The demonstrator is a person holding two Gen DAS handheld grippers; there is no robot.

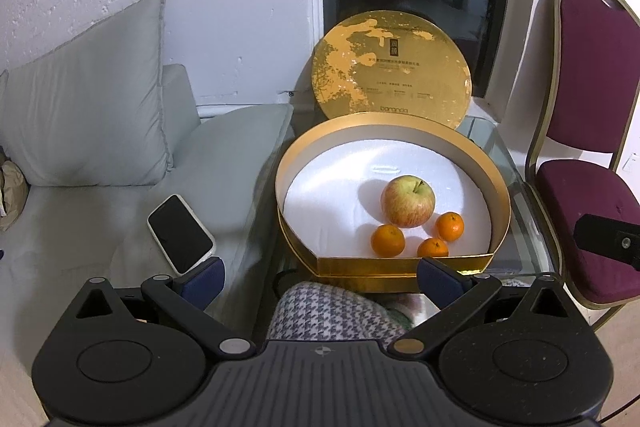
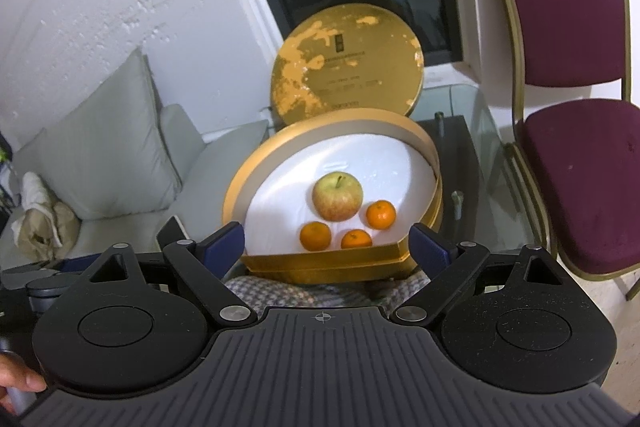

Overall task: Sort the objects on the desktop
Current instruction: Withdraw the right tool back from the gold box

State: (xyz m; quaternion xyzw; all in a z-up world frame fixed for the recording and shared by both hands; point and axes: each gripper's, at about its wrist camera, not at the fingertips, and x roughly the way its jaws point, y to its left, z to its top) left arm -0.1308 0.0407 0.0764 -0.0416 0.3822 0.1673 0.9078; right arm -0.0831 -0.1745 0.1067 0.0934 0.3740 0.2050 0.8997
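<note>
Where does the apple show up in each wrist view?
Left wrist: the apple sits right of centre, inside the gold box, behind three oranges.
Right wrist: the apple sits near the centre, same box, same oranges in front.
Shared landmark: the round gold lid standing behind the box.

apple (image 1: 408, 201) in box (image 1: 500, 195), lid (image 1: 390, 67) behind

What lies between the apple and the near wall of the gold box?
Three small oranges lie on the white liner between the apple and the gold box front wall, seen in both wrist views.
</note>
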